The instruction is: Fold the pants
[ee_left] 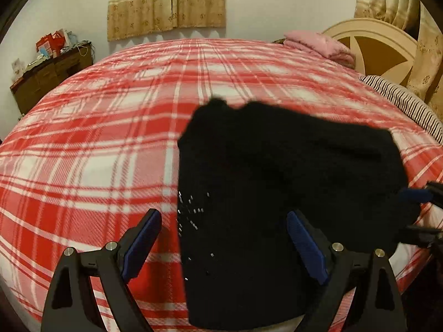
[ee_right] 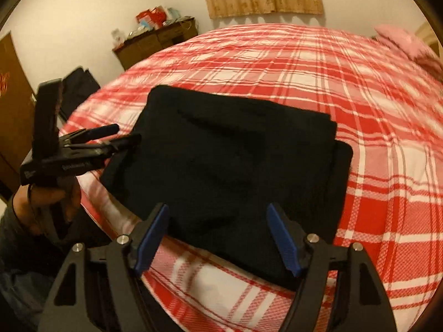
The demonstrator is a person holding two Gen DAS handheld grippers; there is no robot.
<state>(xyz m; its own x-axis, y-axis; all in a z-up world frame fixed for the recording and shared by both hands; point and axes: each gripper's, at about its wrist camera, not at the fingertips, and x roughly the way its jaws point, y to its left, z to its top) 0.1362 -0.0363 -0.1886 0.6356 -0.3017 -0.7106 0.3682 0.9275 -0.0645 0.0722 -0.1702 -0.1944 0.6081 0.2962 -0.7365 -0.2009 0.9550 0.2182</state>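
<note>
Black pants (ee_left: 277, 188) lie folded into a thick, roughly rectangular stack on the red plaid bed (ee_left: 97, 144), near its front edge. In the right wrist view the pants (ee_right: 229, 166) show as a neat layered rectangle. My left gripper (ee_left: 224, 218) is open and empty, its blue pads wide apart just above the pants' near edge. It also shows in the right wrist view (ee_right: 124, 135) at the pants' left edge. My right gripper (ee_right: 217, 210) is open and empty over the pants' near edge. It shows at the right edge of the left wrist view (ee_left: 420, 210).
A pink folded blanket (ee_left: 318, 45) and a striped pillow (ee_left: 401, 102) lie at the bed's head by the cream headboard (ee_left: 373, 41). A cluttered wooden dresser (ee_left: 49, 74) stands against the wall left of the bed. Curtains (ee_left: 166, 2) hang behind. A dark bag (ee_right: 79, 85) sits beside the bed.
</note>
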